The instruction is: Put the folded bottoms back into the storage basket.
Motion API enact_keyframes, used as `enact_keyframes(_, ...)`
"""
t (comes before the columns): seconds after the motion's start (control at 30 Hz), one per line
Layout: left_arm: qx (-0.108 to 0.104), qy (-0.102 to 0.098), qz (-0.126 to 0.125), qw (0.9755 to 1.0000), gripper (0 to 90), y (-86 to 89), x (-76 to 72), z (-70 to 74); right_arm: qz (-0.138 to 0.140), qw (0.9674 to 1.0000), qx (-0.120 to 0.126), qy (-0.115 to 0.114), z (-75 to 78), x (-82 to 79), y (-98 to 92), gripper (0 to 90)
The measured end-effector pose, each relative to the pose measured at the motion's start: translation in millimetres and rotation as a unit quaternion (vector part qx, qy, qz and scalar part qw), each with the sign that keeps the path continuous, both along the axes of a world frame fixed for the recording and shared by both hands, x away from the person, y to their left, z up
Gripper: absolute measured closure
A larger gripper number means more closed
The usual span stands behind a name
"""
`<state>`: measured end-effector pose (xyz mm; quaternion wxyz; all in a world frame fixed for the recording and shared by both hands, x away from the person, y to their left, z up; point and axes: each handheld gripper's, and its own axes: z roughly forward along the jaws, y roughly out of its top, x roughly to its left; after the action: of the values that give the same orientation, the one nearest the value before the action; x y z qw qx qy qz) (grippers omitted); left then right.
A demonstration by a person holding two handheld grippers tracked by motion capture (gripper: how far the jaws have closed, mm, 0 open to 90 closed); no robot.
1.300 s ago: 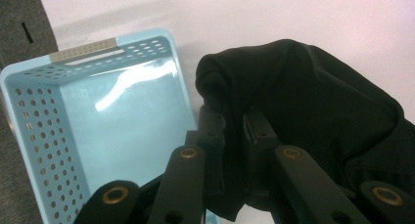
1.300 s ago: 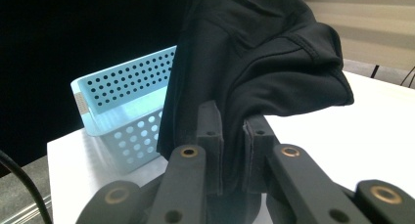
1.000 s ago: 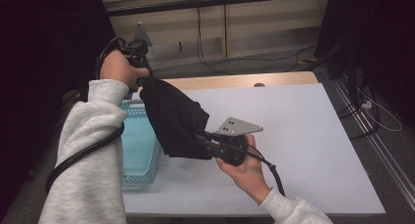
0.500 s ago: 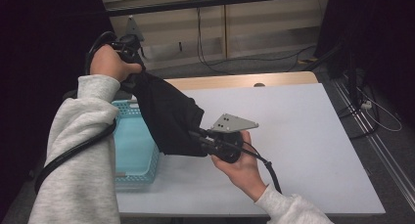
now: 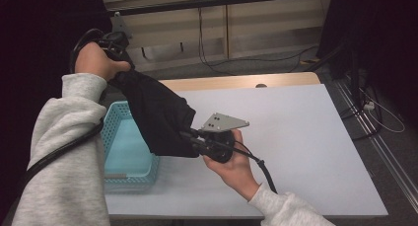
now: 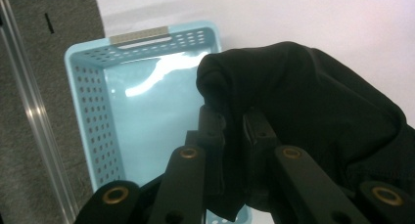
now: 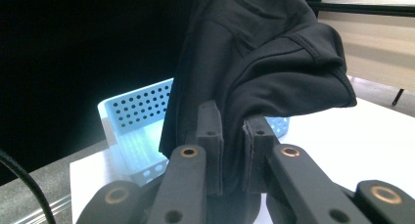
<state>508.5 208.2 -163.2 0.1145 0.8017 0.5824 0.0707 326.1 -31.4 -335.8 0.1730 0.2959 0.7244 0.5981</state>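
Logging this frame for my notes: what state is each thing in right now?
Black garment: lifted off the table, stretched between both tongs, bunched.
Left tongs: shut on the garment, raised high.
Right tongs: shut on the garment, lower.
Blue basket: upright on the table, empty.

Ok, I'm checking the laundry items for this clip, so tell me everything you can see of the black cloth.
The black cloth is a soft, matt garment with a stitched hem, bunched and folded. It hangs stretched on a slant above the blue basket, clear of the table. The left gripper pinches its upper end, the right gripper its lower end.
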Motion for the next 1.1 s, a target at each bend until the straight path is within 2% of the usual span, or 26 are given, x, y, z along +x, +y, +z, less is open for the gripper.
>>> enact_keyframes(0.53,-0.004,-0.009,0.021,0.9997,81.1,36.6,-7.3,9.0,0.025,0.9997,0.006,-0.003,4.3,5.9,28.9,81.3)
enact_keyframes(1.1,-0.002,0.000,0.040,0.9992,81.1,66.5,-7.2,-5.7,0.052,0.9986,0.007,0.005,-5.4,10.1,56.6,81.3)
